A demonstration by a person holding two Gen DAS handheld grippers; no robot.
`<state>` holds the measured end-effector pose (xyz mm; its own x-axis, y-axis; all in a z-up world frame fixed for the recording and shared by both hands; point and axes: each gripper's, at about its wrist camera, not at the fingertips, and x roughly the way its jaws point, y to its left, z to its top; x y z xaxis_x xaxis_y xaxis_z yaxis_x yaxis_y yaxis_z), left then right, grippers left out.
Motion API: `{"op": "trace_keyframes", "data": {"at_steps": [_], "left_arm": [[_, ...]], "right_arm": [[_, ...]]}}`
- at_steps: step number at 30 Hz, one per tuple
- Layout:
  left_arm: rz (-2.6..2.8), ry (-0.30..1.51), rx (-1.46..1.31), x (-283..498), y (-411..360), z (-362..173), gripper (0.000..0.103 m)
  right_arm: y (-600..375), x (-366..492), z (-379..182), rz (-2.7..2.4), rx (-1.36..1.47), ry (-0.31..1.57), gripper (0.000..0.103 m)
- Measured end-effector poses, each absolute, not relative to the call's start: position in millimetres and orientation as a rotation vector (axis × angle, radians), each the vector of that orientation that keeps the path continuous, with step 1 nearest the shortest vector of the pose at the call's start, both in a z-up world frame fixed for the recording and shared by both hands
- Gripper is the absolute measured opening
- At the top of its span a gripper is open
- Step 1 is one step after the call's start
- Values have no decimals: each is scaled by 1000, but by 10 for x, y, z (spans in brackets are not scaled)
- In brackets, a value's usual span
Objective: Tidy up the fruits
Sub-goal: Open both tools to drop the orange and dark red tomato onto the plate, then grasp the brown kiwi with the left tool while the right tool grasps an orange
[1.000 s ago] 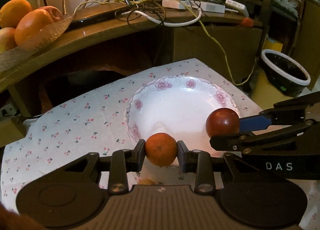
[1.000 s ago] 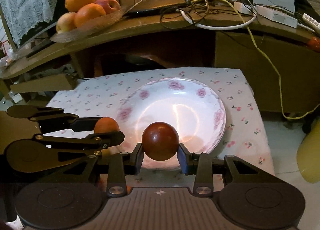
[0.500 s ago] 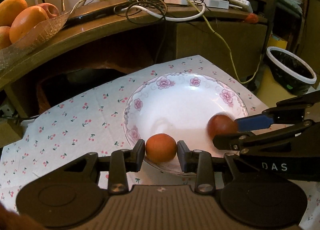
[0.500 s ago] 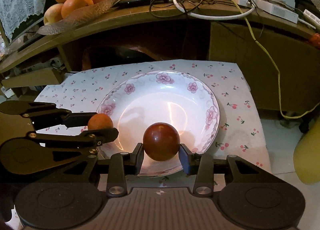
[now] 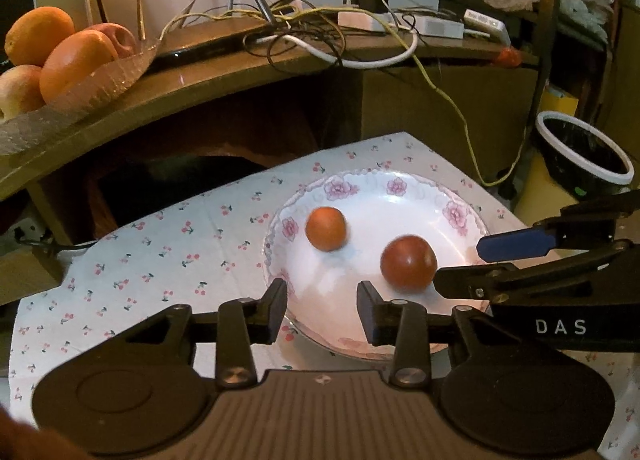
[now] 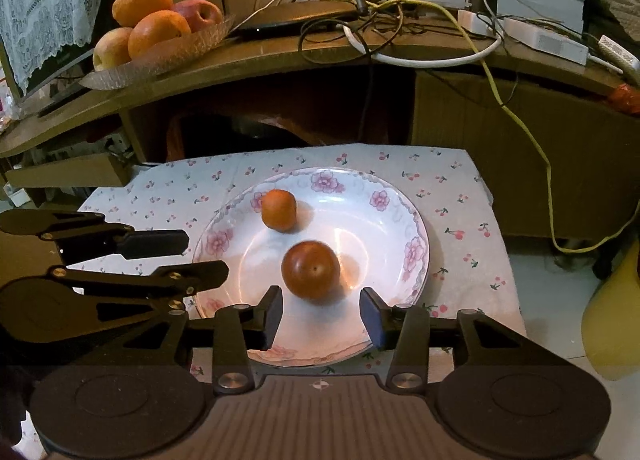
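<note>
Two fruits on plate

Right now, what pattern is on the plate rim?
Pink flowers on white around the plate rim; clearest in the right wrist view.

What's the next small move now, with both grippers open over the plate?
Probably back both grippers straight off the plate. The small orange fruit and the dark red fruit both lie on it, and the left gripper and right gripper are open and empty, the red fruit just ahead of the right fingertips.
</note>
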<state>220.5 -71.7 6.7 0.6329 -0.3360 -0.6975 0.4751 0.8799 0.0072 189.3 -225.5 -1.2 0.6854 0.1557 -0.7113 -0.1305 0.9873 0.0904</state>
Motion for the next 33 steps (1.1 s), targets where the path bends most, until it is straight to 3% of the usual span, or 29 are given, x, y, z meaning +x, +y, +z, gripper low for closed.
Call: {"op": "trace_keyframes", "data": {"at_steps": [33], "left_arm": [[-433, 767, 214, 1563, -289, 199, 45]], "right_arm": [[-2070, 1473, 7, 294, 6, 831, 50]]}}
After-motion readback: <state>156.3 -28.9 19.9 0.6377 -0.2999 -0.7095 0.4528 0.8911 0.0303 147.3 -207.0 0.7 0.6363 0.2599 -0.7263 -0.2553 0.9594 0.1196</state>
